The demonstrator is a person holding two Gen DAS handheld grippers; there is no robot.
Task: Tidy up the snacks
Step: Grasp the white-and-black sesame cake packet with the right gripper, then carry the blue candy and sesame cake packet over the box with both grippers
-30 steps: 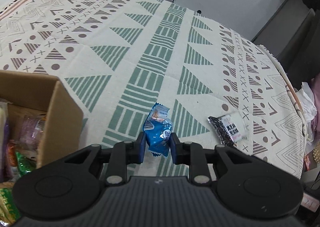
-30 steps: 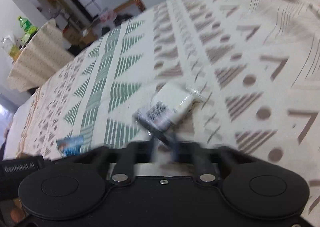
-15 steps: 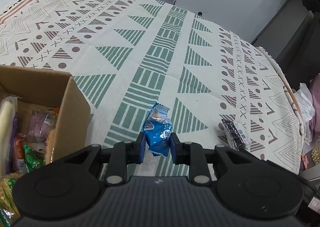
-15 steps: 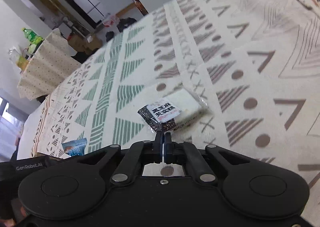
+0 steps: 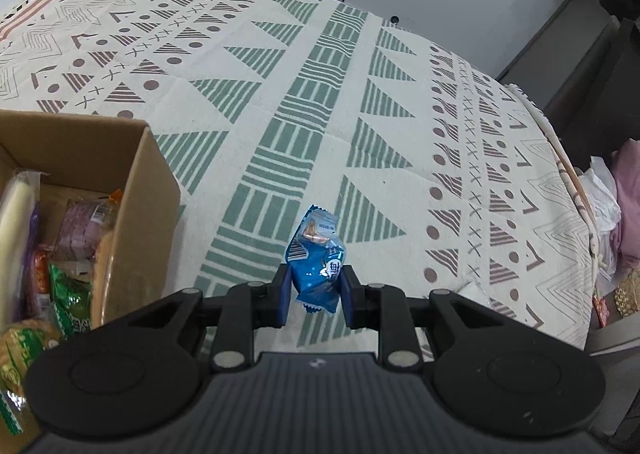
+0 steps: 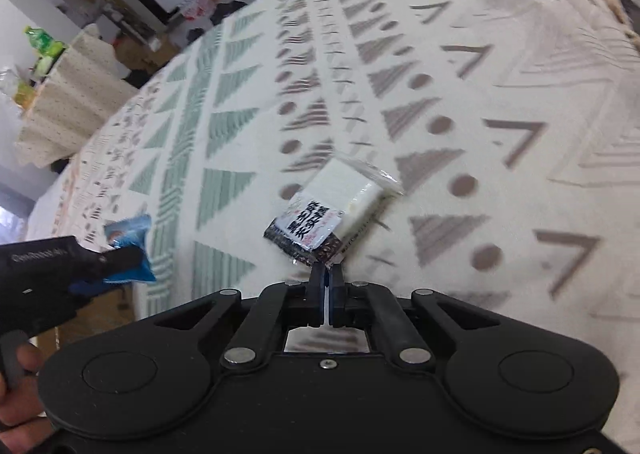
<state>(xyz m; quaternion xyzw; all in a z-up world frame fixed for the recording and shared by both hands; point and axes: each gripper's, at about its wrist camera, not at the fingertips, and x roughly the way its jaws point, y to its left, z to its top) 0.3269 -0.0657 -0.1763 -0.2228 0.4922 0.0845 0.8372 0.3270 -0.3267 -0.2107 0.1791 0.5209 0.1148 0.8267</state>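
Here each hand-held gripper grips one snack: left hand-held gripper [image 5: 314, 296] a blue packet [image 5: 318, 272] beside the cardboard box [image 5: 136, 190], right hand-held gripper [image 6: 326, 280] a black-and-white packet [image 6: 320, 220].

Both grippers are matte black plastic: the left gripper [image 5: 316, 296] has blue finger pads [image 5: 283, 294] and silver pivot screws behind them; the right gripper [image 6: 326, 282] has round discs either side.

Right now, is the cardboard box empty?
No, the cardboard box already holds several wrapped snacks, seen plainly in the left wrist view.
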